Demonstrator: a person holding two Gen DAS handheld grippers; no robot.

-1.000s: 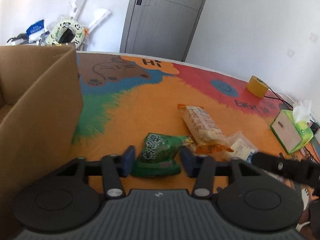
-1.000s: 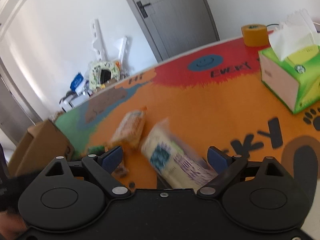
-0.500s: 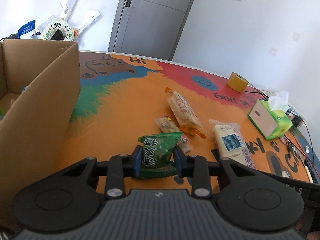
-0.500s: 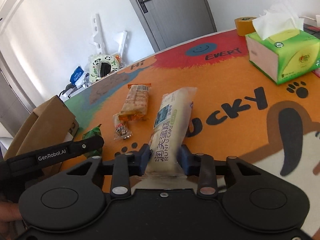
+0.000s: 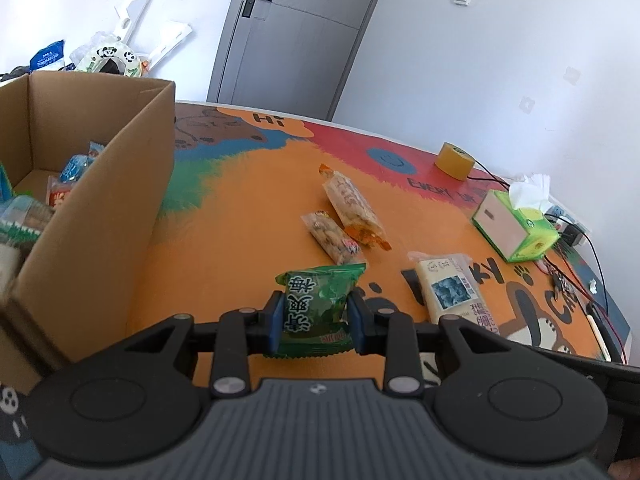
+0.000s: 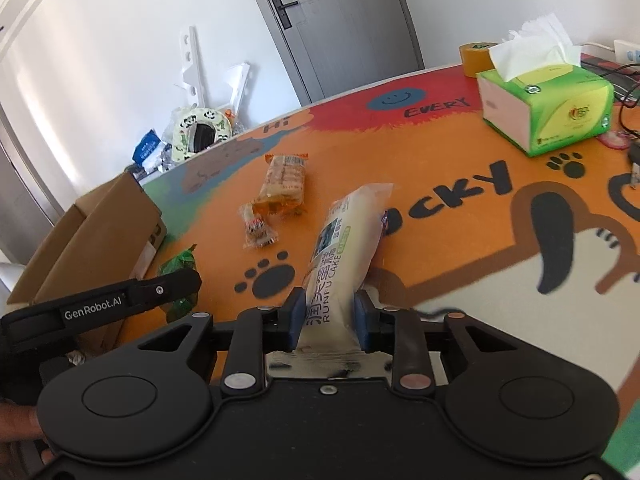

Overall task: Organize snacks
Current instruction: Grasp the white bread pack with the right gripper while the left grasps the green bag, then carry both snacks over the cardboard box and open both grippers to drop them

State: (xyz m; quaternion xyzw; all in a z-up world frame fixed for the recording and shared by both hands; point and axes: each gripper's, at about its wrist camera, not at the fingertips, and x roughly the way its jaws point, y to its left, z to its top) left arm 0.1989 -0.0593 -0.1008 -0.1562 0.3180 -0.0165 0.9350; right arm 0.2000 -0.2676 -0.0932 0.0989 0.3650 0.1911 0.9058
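My left gripper is shut on a green snack packet, held just above the colourful mat. An open cardboard box with several snacks inside stands to its left. My right gripper is shut on the near end of a long white cake packet, whose far end points away over the mat. The left gripper with its green packet shows at the left of the right wrist view. An orange biscuit packet and a small clear nut packet lie on the mat between box and cake.
A green tissue box and a roll of yellow tape sit at the far right of the mat, with cables beside them. Clutter lies by the wall behind the box. A grey door is at the back.
Both grippers closed on their packets, the left on the green one, the right on the white cake. Both then lifted and drew back, and the box interior came into the left view.
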